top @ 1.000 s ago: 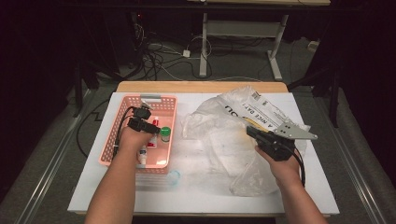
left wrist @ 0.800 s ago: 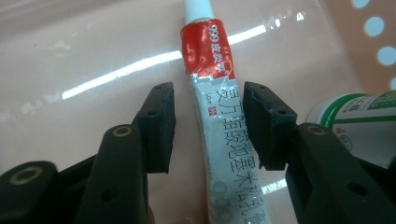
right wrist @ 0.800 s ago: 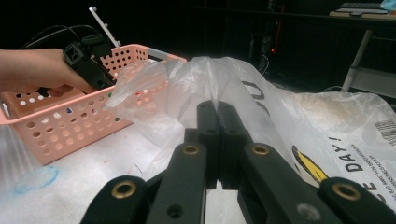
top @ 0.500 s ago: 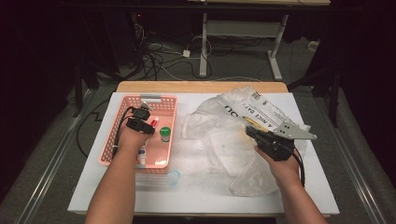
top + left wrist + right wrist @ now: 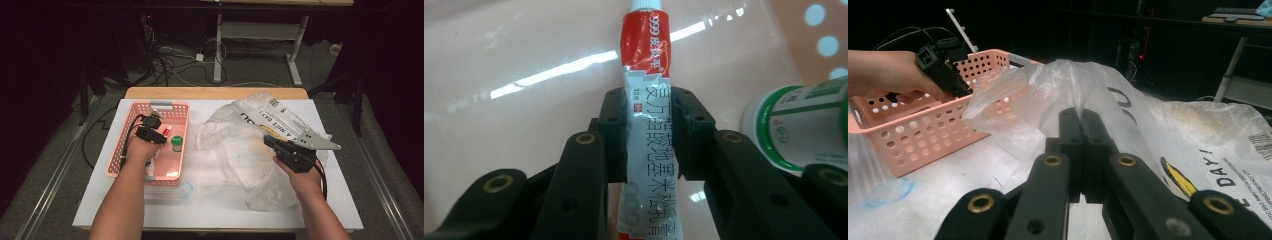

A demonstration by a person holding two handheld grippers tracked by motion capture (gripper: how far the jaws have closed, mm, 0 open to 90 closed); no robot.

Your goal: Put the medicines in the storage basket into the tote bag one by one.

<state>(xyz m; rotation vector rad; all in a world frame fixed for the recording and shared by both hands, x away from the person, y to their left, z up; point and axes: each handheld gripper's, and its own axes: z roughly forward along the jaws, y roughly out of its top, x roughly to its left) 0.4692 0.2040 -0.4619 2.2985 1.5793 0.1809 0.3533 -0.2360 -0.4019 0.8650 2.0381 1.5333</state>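
Left gripper (image 5: 650, 135) had just closed, pinching tube (image 5: 648, 125) printed "999", "30". Right gripper (image 5: 1081, 131) clamped bag (image 5: 1128, 115) reading "DAY!".

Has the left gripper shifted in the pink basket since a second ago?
No. The left gripper sits at the same spot against the pink basket; its jaws have just been closing on the tube.

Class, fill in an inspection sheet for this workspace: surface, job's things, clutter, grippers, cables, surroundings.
Surface: white table, with a blue mark near the basket.
Job's things: red-and-white tube lying in the pink basket; clear plastic bag spread beside the basket.
Clutter: green-capped bottle in the basket.
Grippers: left hand-held gripper has just closed onto the tube; right hand-held gripper shut, pinching the bag's film.
Cables: black cables trail from both grippers; a tangle on the floor.
Surroundings: dark room, desk frame behind.
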